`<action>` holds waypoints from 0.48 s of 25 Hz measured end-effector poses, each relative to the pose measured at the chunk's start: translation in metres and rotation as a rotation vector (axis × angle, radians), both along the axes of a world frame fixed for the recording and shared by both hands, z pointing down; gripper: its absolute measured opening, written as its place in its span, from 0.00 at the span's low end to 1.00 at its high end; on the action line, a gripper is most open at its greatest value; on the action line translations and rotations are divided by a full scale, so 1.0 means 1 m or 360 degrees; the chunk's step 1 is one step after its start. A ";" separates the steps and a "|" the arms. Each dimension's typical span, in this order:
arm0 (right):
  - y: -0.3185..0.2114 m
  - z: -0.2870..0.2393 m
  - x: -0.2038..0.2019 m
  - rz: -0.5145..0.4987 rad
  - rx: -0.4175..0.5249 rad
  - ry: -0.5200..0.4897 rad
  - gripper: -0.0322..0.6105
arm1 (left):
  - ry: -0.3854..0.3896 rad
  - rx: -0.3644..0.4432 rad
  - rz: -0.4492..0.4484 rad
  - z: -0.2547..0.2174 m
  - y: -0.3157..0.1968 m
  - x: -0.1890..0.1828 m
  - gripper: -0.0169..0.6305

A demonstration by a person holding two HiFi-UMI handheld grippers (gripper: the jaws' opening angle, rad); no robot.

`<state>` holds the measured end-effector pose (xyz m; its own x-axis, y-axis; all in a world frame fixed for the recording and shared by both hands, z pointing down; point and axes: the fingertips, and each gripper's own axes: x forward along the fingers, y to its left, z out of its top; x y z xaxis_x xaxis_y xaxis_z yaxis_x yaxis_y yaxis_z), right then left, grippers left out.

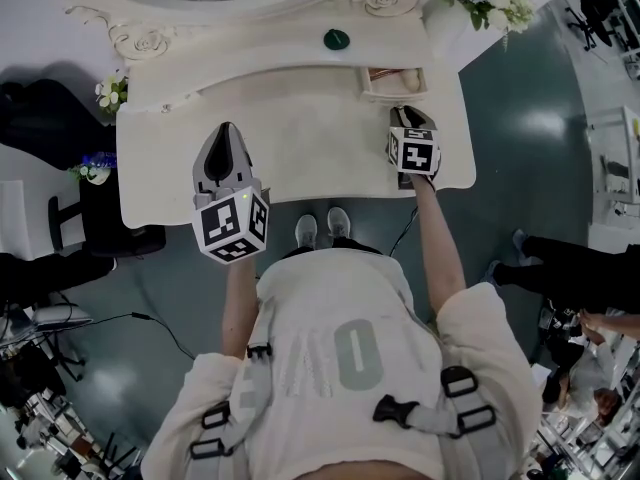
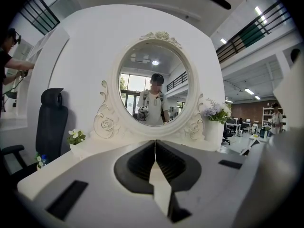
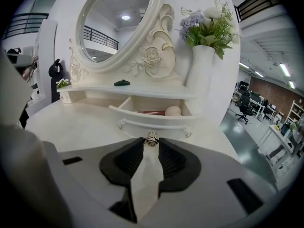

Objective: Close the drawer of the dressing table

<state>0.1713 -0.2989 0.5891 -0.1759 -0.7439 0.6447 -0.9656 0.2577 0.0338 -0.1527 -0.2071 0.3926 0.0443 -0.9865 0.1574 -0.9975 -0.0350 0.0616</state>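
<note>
The white dressing table [image 1: 300, 143] has a small drawer [image 1: 393, 80] standing pulled out at its back right. In the right gripper view the drawer front [image 3: 142, 121] curves towards me, with a metal knob [image 3: 152, 139] at its middle. My right gripper [image 3: 152, 141] has its fingertips pinched on that knob. Inside the drawer lie a pale round thing [image 3: 173, 110] and a red item [image 3: 153, 112]. My right gripper [image 1: 405, 115] sits just in front of the drawer. My left gripper [image 1: 228, 130] hovers over the left of the tabletop, jaws together and empty [image 2: 154, 142].
An oval mirror [image 2: 154, 89] rises behind the table. A white vase of flowers [image 3: 202, 65] stands at the back right, a dark green object [image 1: 336, 39] on the shelf, a small flower pot [image 1: 110, 93] at the left corner. A black chair [image 1: 110, 218] stands left; people's legs [image 1: 570, 268] right.
</note>
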 end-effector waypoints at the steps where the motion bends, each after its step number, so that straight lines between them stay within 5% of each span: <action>1: 0.000 0.000 0.000 -0.0005 0.0000 0.0003 0.21 | 0.0000 -0.0001 0.0000 0.000 0.000 0.000 0.06; 12: -0.008 -0.005 0.003 -0.0026 0.0024 0.0005 0.21 | -0.0005 -0.0013 -0.0004 0.003 -0.005 0.003 0.06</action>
